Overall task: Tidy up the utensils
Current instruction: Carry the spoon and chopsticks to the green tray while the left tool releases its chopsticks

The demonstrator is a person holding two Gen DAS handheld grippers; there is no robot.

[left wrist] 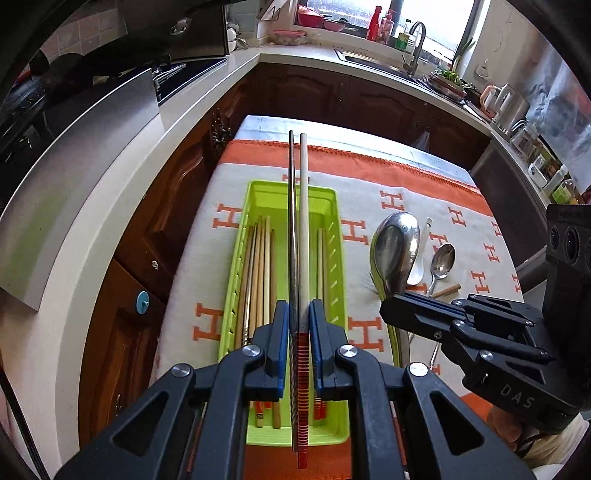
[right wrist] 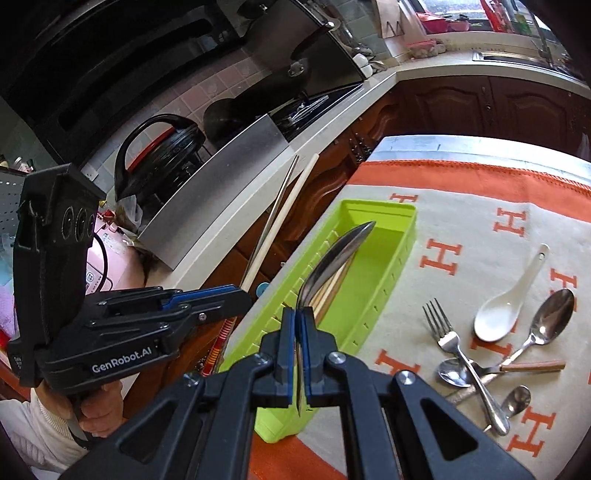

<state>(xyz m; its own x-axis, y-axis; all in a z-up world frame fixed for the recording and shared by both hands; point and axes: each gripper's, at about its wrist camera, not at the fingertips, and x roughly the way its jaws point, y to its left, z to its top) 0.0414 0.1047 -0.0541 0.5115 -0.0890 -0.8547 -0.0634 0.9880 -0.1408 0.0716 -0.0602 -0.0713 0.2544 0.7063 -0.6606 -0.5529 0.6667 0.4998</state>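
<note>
Above the green tray (left wrist: 325, 199), we are pinching two chopsticks (left wrist: 300, 221) in our left gripper (left wrist: 298, 314) and a large spoon (right wrist: 332, 258) in our right gripper (right wrist: 298, 321).

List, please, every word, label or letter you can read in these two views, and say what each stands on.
"GenRobot.AI": side of the left gripper.
"DAS": body of the right gripper.
"H", repeated in orange: the tablecloth.
Labels on the windowsill bottles: too small to read.

Home kitchen: sink (left wrist: 373, 61), stove (right wrist: 314, 105), wooden cabinets (left wrist: 306, 92).
</note>
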